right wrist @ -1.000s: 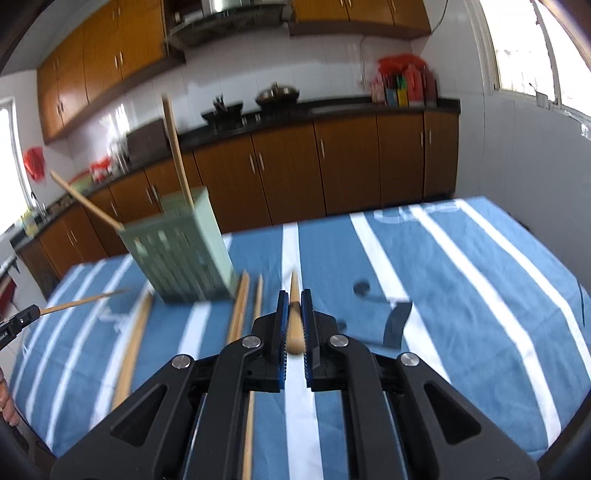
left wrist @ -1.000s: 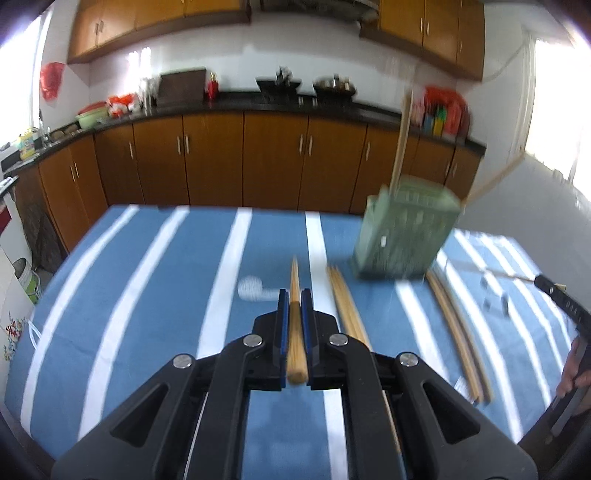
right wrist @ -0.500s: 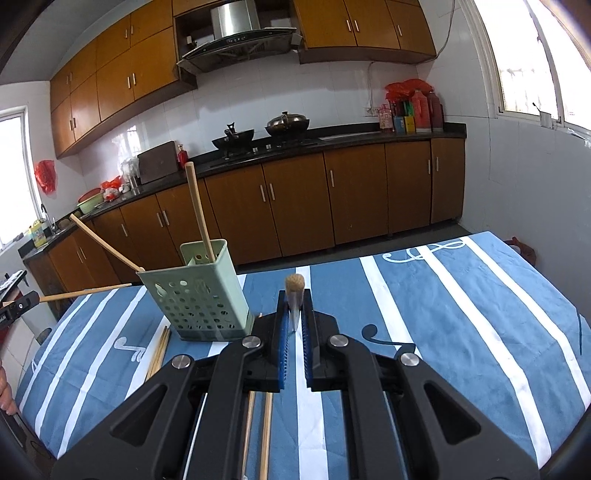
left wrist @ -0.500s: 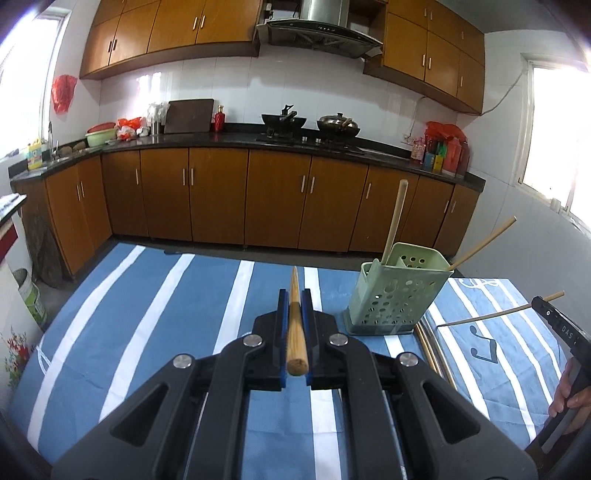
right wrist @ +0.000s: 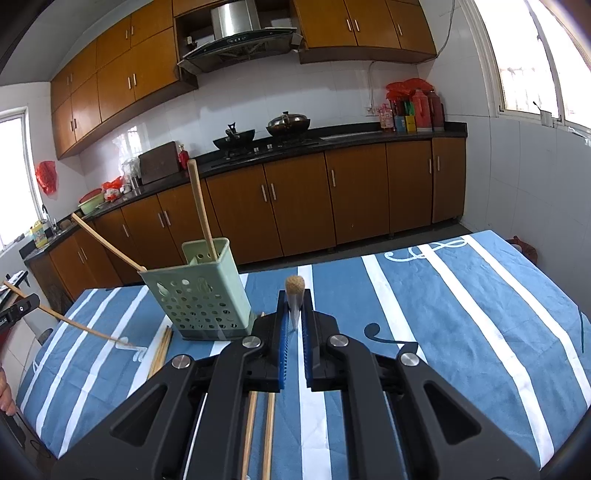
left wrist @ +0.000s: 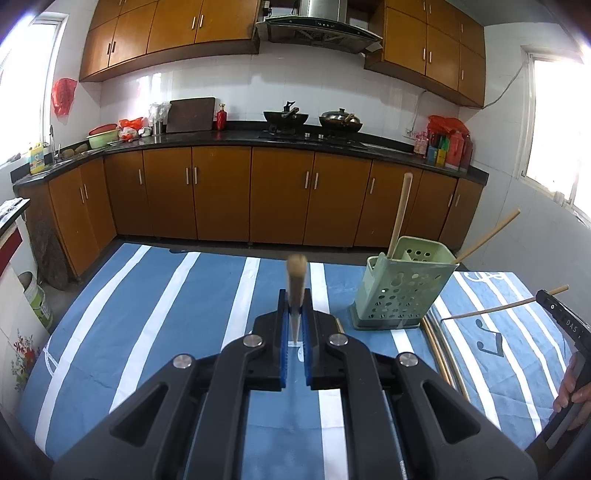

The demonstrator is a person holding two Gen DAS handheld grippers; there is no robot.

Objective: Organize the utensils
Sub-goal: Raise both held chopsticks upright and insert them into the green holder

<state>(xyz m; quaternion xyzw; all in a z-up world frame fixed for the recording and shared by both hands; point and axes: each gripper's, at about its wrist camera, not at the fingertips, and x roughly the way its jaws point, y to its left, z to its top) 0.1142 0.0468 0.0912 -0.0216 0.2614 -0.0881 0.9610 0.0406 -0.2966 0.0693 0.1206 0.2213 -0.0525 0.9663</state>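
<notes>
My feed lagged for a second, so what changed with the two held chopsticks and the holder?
Both grippers tipped upward: the left gripper and right gripper raised their chopsticks from lying along the cloth to pointing butt-end toward the cameras, left chopstick, right chopstick. Jaws remain shut. The green holder kept its two sticks; none released.

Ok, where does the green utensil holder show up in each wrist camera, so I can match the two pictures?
Left wrist view: the green utensil holder stands right of centre on the striped tablecloth, to the right of the left hand-held gripper.
Right wrist view: the holder is left of centre, to the left of the right hand-held gripper.
Shared landmark: the range hood.
</notes>
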